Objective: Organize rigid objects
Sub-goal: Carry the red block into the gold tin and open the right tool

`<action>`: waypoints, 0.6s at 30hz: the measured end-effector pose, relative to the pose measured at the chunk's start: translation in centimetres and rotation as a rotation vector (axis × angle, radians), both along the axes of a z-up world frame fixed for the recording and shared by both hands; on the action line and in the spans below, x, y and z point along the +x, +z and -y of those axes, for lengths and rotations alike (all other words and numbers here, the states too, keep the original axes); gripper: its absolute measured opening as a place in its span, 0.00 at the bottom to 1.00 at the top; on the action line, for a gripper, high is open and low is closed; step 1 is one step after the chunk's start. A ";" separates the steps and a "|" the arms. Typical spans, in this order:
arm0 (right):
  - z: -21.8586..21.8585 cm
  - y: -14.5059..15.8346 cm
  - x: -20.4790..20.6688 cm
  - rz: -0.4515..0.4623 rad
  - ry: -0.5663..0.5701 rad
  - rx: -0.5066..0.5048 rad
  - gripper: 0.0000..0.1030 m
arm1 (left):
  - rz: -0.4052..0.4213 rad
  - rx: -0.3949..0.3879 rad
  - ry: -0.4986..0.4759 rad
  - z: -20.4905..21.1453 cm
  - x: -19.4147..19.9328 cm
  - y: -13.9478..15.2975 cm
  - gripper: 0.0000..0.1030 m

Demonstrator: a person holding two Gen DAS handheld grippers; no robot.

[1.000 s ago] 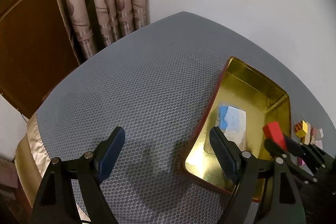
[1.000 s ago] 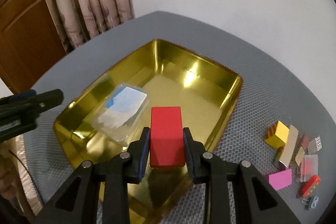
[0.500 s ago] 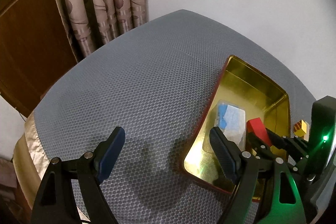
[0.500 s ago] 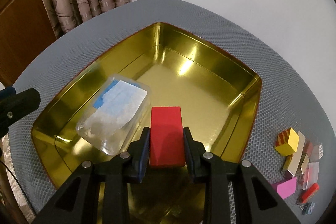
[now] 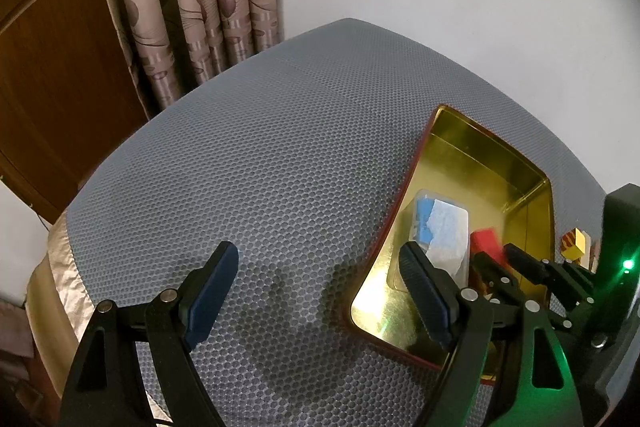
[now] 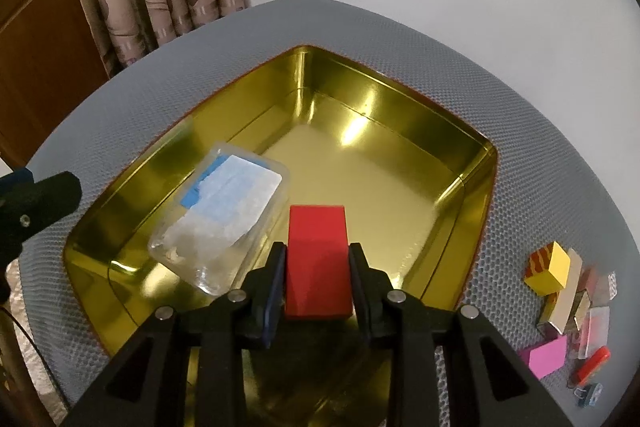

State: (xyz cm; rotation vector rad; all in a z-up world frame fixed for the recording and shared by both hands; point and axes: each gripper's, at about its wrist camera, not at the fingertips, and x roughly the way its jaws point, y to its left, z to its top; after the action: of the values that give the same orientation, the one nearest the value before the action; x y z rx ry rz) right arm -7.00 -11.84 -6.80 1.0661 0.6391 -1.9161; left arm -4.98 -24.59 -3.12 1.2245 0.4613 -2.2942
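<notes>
The right gripper [image 6: 318, 277], clamping the red block [image 6: 318, 259], has sunk into the gold tin [image 6: 436, 123] beside the plastic box [image 6: 222, 215]; left gripper [image 5: 316, 291] gapes.

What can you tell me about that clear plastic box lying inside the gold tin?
The clear plastic box is a flat, see-through case with rounded corners and a white and blue label showing at its top. It lies closed and slanted on the floor of the gold tin, in the tin's left half. The red block held in the right gripper sits just beside it; whether they touch is unclear. Its contents cannot be made out.
</notes>
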 end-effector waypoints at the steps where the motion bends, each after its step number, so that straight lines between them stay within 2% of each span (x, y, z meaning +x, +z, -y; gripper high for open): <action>1: -0.1 0.2 0.1 -0.001 0.001 -0.004 0.32 | 0.001 0.000 0.000 0.0 0.0 0.0 0.77; 9: -1.4 2.7 1.2 -0.020 -0.010 -0.057 0.35 | -0.002 -0.013 -0.014 -0.4 -0.2 0.2 0.77; 13: -4.1 4.1 1.2 -0.018 -0.037 -0.099 0.35 | -0.003 -0.029 -0.023 -0.8 -0.3 0.3 0.77; 18: -8.8 4.7 0.2 -0.048 -0.102 -0.100 0.36 | -0.002 -0.052 -0.039 -1.3 -0.3 0.4 0.77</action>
State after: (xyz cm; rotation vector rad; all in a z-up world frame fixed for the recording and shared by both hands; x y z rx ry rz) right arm -6.78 -3.02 -2.08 1.0093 0.5183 -2.0444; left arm -5.30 -23.32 -2.75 1.2163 0.3795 -2.3254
